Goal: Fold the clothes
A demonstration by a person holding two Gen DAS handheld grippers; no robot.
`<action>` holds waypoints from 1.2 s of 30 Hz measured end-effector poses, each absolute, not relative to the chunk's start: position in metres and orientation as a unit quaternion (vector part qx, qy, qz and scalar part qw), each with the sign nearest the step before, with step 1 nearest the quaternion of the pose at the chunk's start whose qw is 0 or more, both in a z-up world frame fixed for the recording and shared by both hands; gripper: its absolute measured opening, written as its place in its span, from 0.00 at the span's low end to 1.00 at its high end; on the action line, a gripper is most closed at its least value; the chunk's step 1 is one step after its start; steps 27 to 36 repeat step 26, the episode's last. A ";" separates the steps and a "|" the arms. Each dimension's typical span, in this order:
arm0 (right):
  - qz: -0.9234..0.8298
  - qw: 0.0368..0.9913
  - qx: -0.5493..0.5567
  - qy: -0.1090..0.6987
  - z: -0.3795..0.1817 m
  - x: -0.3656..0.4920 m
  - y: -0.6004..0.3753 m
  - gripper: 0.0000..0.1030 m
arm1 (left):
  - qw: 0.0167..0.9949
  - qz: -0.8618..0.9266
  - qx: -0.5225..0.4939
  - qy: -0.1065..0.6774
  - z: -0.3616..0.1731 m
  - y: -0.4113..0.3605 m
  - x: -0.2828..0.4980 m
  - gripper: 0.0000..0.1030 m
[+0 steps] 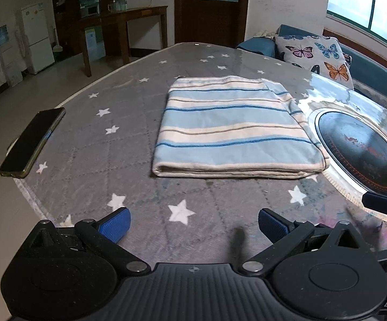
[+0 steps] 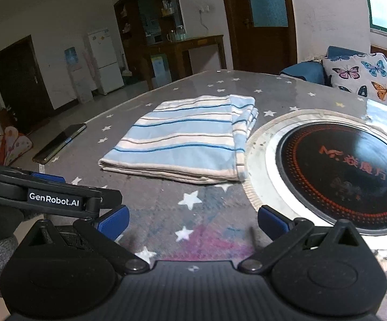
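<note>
Both tools, left tool (image 1: 194,224) and right tool (image 2: 193,222), hang with fingers spread wide, empty, above the starry tabletop (image 1: 86,144). Folded striped garment (image 1: 230,131) lies beyond them, beside a phone (image 1: 33,141).

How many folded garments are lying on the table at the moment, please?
1. The striped folded garment lies mid-table, between the phone at the table's left edge and the round cooktop on the right. Nothing else cloth-like shows on the table.
</note>
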State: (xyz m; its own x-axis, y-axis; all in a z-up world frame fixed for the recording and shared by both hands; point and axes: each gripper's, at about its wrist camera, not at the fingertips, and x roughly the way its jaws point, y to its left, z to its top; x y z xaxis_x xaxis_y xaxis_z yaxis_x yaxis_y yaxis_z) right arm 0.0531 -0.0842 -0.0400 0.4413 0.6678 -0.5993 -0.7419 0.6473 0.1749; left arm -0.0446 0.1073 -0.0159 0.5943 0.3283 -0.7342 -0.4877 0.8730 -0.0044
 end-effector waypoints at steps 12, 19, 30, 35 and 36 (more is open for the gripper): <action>0.370 0.873 -0.044 0.315 -0.042 0.045 -0.077 1.00 | 0.902 0.183 -0.075 0.384 -0.019 0.120 -0.044 1.00; 0.353 0.876 -0.044 0.325 -0.049 0.040 -0.070 1.00 | 0.905 0.165 -0.080 0.384 -0.025 0.127 -0.041 1.00; 0.349 0.879 -0.045 0.323 -0.048 0.040 -0.067 1.00 | 0.910 0.159 -0.077 0.375 -0.024 0.129 -0.042 1.00; 0.349 0.879 -0.045 0.323 -0.048 0.040 -0.067 1.00 | 0.910 0.159 -0.077 0.375 -0.024 0.129 -0.042 1.00; 0.349 0.879 -0.045 0.323 -0.048 0.040 -0.067 1.00 | 0.910 0.159 -0.077 0.375 -0.024 0.129 -0.042 1.00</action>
